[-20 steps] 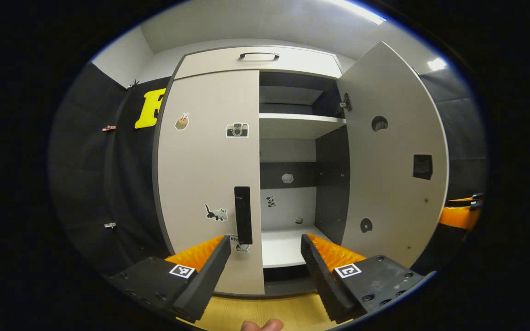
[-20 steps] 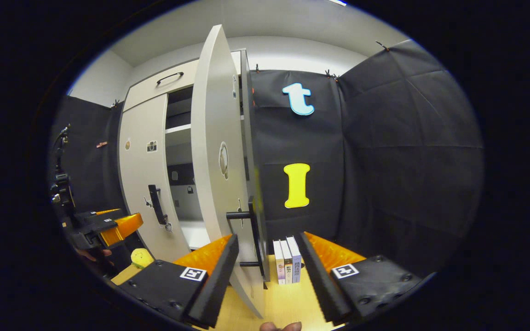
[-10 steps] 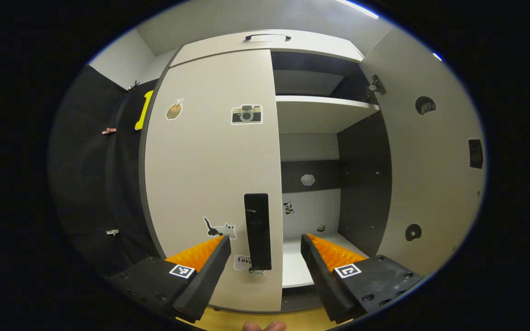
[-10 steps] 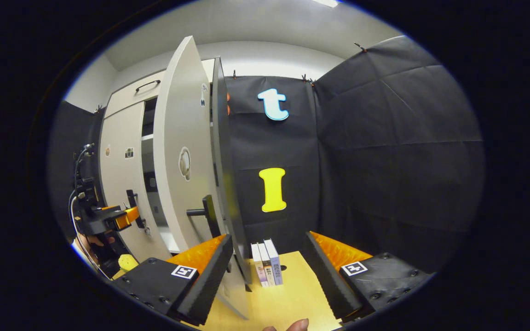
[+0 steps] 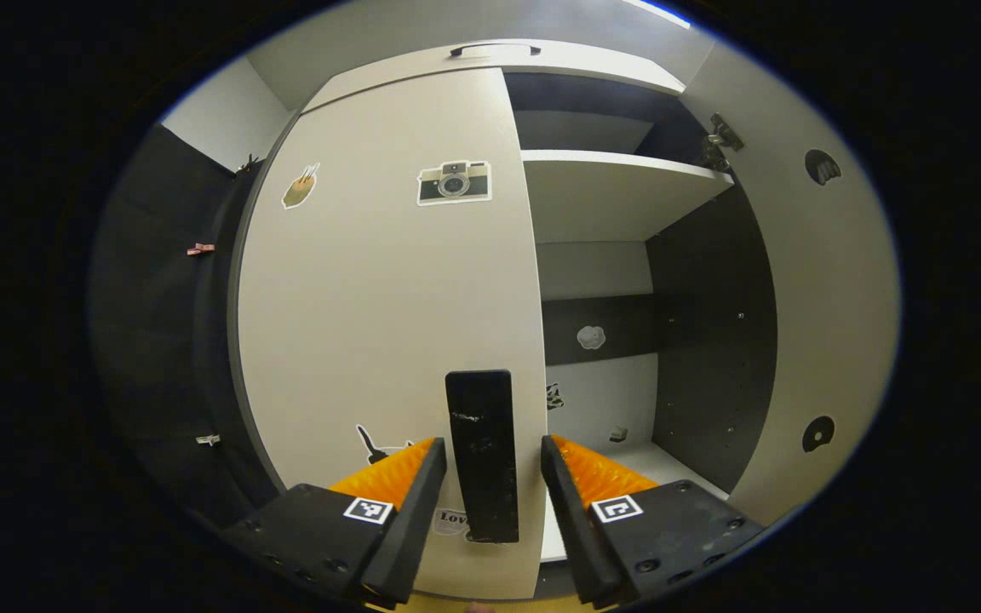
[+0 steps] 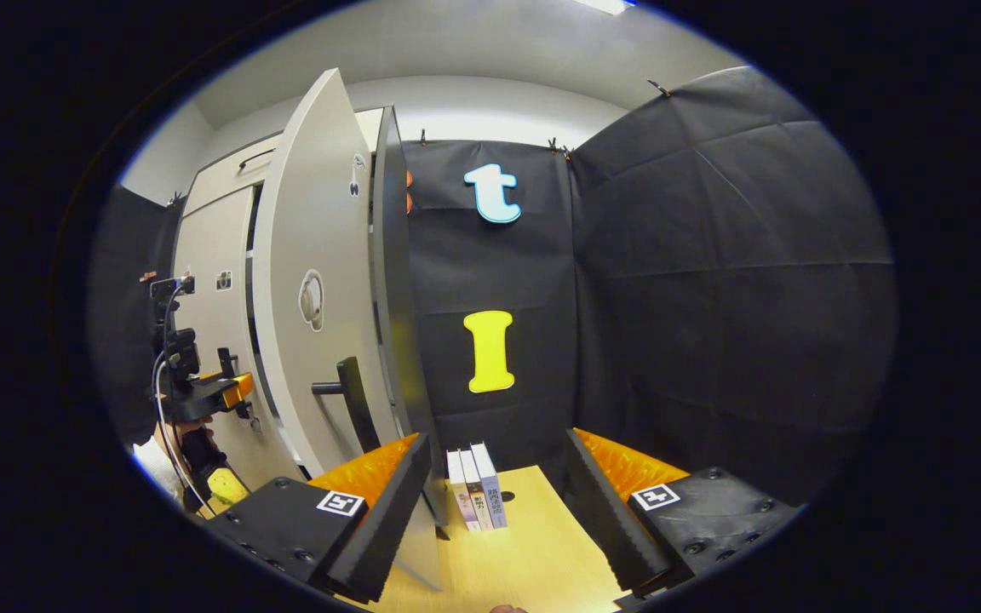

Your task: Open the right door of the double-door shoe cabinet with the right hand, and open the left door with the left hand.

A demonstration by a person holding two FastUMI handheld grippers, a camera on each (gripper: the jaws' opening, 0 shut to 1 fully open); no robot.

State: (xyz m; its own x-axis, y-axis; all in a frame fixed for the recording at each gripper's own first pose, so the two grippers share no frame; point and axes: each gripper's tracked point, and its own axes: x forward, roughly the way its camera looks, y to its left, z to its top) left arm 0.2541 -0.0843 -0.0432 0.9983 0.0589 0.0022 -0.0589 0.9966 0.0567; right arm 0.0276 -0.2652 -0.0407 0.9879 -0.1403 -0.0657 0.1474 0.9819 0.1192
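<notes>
Shoe cabinet's left door (image 5: 388,289) is shut; its black handle (image 5: 482,455) stands between the left gripper's (image 5: 484,477) parted fingers, contact unclear. Right door (image 6: 307,281) hangs wide open beside the right gripper (image 6: 495,485), which gapes empty above three books (image 6: 475,487).

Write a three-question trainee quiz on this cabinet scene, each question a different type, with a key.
1. True or false: the left door is closed.
2. Multiple choice: the left claw has its fingers A) clamped on a book, B) either side of the left door's handle with gaps showing, C) inside the shelf.
3. Fill in: beside the open right door, three ____ stand on the wooden surface ahead of the right claw.

Key: 1 true; 2 B; 3 books.
</notes>
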